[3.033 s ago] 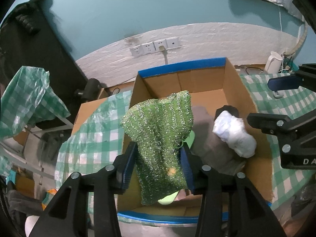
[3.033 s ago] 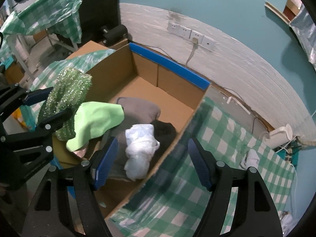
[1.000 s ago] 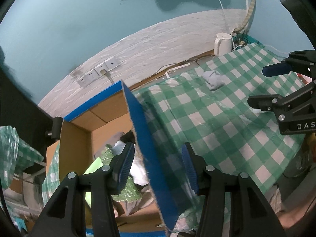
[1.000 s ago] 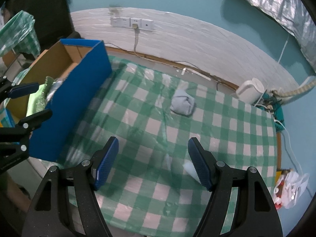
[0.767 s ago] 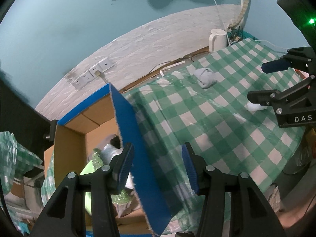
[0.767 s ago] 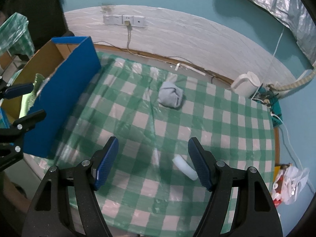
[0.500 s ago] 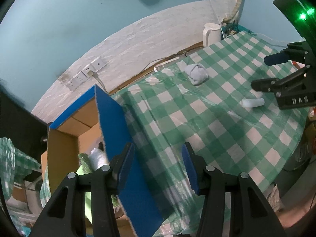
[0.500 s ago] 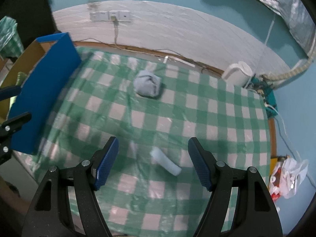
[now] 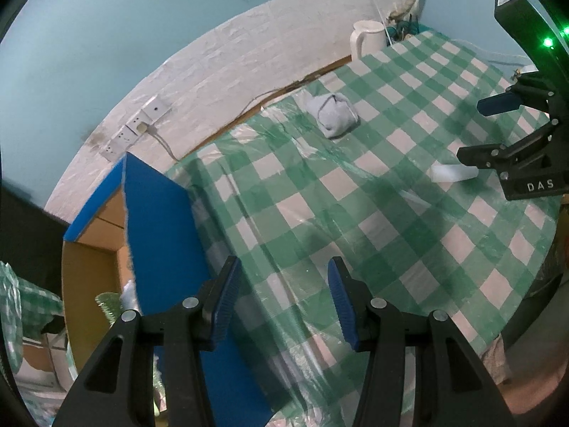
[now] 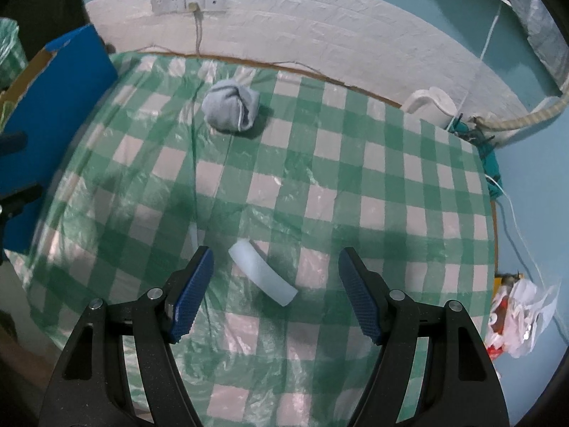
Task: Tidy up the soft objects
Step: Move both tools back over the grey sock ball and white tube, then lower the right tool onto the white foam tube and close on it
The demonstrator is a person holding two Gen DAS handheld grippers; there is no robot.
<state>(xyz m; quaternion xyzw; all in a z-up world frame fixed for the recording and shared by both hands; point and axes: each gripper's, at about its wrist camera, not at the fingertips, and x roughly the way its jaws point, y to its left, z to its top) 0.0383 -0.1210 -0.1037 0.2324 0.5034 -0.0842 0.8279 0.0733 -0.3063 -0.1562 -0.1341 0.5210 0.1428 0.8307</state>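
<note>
— Now, where do your tongs stand?

— Both are spread and hold nothing. My right gripper point(image 10: 275, 293) hangs over the green-checked tablecloth point(image 10: 355, 163), low in the right wrist view, with a white foam strip point(image 10: 262, 272) lying flat on the cloth in the gap between its blue pads point(image 10: 192, 295); the pads are clear of it on both sides. My left gripper point(image 9: 282, 302) sits at the bottom centre of the left wrist view, jaws apart over bare cloth.

— And the other soft things?

— A balled grey sock point(image 10: 230, 109) rests on the cloth in the upper left of the right wrist view, well apart from the strip. From the left wrist camera the same sock point(image 9: 332, 114) lies upper centre, and the strip point(image 9: 451, 173) at right, partly behind my right gripper point(image 9: 498, 131).

— The box?

— A cardboard box with blue outer sides point(image 9: 160, 235) stands at the left edge of the table, just beside my left pad. Something green and something white peek from inside; I cannot tell more. A white kettle point(image 10: 432, 105) stands against the wall, upper right.
</note>
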